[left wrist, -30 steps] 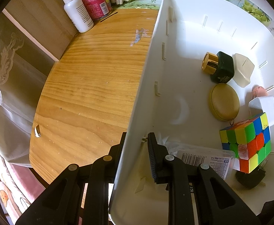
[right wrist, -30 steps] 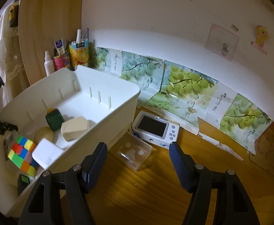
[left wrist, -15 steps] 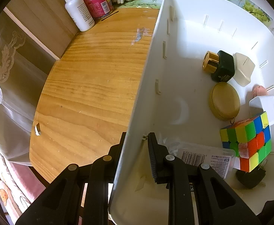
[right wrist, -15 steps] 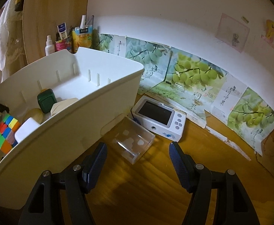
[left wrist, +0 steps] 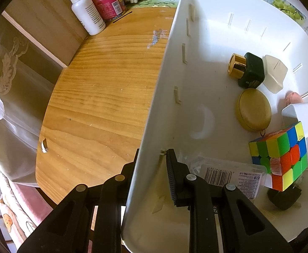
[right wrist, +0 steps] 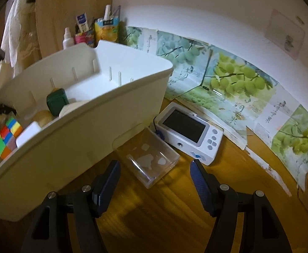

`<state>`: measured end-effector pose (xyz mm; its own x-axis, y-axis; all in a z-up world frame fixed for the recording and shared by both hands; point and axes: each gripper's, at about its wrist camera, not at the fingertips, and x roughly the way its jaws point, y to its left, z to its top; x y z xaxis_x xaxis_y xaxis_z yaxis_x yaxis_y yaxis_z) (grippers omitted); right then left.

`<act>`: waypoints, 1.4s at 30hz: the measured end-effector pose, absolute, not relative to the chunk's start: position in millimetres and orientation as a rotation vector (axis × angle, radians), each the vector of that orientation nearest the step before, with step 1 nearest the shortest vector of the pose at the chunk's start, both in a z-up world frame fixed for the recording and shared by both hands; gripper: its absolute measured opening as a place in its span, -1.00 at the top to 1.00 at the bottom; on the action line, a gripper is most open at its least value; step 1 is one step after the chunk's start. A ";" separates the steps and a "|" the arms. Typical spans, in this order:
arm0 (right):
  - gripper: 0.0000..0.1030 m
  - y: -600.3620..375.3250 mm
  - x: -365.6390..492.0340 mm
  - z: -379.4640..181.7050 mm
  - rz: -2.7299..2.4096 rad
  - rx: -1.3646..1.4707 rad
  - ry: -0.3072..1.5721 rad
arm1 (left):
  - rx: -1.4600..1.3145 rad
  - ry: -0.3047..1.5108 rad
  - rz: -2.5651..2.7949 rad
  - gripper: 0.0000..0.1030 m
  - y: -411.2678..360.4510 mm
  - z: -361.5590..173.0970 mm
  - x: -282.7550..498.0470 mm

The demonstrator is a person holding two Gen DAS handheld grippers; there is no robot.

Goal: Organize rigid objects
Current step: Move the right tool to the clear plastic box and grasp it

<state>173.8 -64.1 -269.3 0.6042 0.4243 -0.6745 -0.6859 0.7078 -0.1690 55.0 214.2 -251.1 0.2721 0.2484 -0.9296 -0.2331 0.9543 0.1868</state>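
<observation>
My left gripper point(left wrist: 154, 154) is shut on the side wall of the white bin point(left wrist: 170, 67), one finger inside and one outside. Inside the bin lie a colourful puzzle cube point(left wrist: 280, 160), a dark green bottle with a gold cap point(left wrist: 250, 71), a gold round tin point(left wrist: 254, 109), a cream angular piece point(left wrist: 275, 73), a white block point(left wrist: 301, 116) and a barcoded packet point(left wrist: 234, 179). My right gripper point(right wrist: 155, 164) is open just short of a clear plastic box point(right wrist: 151, 160) on the table beside the bin point(right wrist: 111, 113). Nothing is between its fingers.
A white device with a dark screen point(right wrist: 189, 132) lies just behind the clear box. A white spray bottle point(left wrist: 86, 14) and a pink can point(left wrist: 107, 0) stand at the table's back corner. Grape posters point(right wrist: 234, 80) lean along the wall. The table's rounded edge point(left wrist: 40, 147) runs at the left.
The right gripper has come down and closer to the clear box, rolling a little, so the bin's near wall fills more of its view. The left gripper's hold on the bin is unchanged.
</observation>
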 end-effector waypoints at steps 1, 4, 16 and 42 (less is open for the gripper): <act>-0.35 -63.6 174.6 -270.1 0.668 -0.450 0.645 | 0.015 1.254 0.324 0.54 214.0 -250.9 54.8; -0.35 -62.0 180.8 -270.7 0.690 -0.462 0.643 | 0.021 1.258 0.322 0.54 213.4 -250.8 54.5; -0.35 -47.6 191.8 -276.5 0.771 -0.516 0.660 | 0.037 1.274 0.303 0.56 214.1 -251.5 55.7; -0.22 -44.9 172.8 -277.6 0.631 -0.476 0.727 | 0.023 1.254 0.276 0.57 219.1 -255.0 42.4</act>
<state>172.8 -44.9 -277.6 0.5793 0.3596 -0.7315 -0.6735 0.7167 -0.1811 42.4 219.1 -255.0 0.2828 0.2185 -0.9340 -0.1937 0.9667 0.1675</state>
